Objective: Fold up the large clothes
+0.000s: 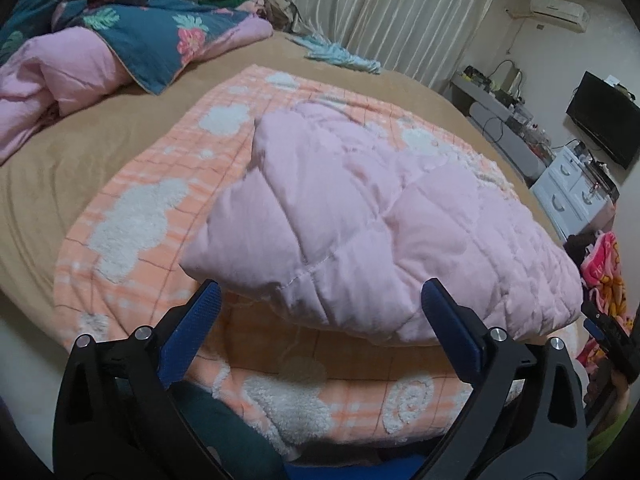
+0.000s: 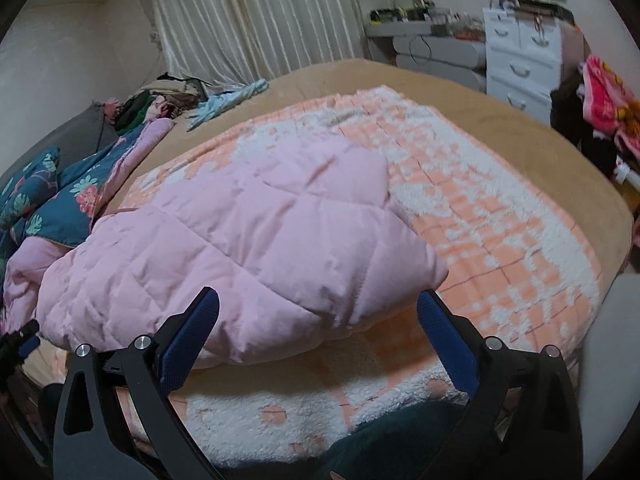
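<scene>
Left wrist view looks across a bed covered by a tan sheet (image 1: 100, 140), where a large orange-and-white checked fleece blanket with fluffy cloud shapes (image 1: 132, 216) is spread flat. On top of it lies a pale pink quilted padded garment or cover (image 1: 360, 216), folded over into a thick bundle. The left tongs (image 1: 322, 320) stand wide apart with nothing between the blue pads, and the near edge of the pink bundle sits just beyond and between the fingertips. In this view the bundle runs from near centre away to the right, so its long axis slants toward the far right. The right tongs (image 2: 318, 320) are likewise spread open and empty, and the pink quilted piece (image 2: 240, 232) lies directly ahead of them, its bulk stretching to the left while a rounded corner points right, over the checked blanket (image 2: 500, 232). Judging from both views, the two tongs face the same near edge from side by side, about equally close, with the pink bundle lying crosswise between them; the next fold probably calls for each to close on its own end of that near edge. Beyond, a dark blue floral duvet with pink lining (image 1: 132, 28) is heaped at the far left of the bed, well apart from the work. Pale curtains (image 2: 248, 16) and white drawers (image 2: 520, 56) stand behind.
</scene>
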{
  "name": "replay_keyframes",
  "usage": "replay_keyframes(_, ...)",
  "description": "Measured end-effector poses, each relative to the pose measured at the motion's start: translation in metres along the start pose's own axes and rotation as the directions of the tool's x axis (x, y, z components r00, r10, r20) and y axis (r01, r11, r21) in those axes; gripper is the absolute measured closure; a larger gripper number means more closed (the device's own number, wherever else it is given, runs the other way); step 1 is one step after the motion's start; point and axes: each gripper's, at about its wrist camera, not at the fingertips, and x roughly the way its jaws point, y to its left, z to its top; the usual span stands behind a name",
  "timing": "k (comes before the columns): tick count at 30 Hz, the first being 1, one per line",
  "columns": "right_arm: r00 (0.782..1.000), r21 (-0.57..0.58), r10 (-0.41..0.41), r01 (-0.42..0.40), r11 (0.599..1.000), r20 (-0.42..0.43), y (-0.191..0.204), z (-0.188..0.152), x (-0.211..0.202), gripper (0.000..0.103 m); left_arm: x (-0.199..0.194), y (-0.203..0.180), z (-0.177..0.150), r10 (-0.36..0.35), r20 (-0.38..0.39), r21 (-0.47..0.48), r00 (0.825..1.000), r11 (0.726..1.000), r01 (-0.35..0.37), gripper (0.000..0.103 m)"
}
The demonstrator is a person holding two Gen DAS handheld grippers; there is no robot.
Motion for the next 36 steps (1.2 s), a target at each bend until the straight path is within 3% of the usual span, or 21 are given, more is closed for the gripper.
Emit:
replay_keyframes(16,0.985,-0.242,0.051,-0.010,0.970,0.165,0.072,-0.002,-0.079,0.004,-0.047,-0.057,0.001,-0.047,0.095,0.120,0.994,0.992,0.036,0.009)
replay_keyframes(24,0.976,-0.311,0.096,-0.031,0.950,0.197,0.097,-0.011,-0.104,0.004,-0.062,-0.074,-0.007,-0.064,0.121,0.154,0.991,0.987,0.045,0.009)
replay_keyframes(36,0.979,-0.347,0.084,-0.014,0.938,0.187,0.112,-0.033,-0.114,0.004,-0.070,-0.093,-0.023,-0.091,0.131,0.195,0.987,0.979,0.064,0.009)
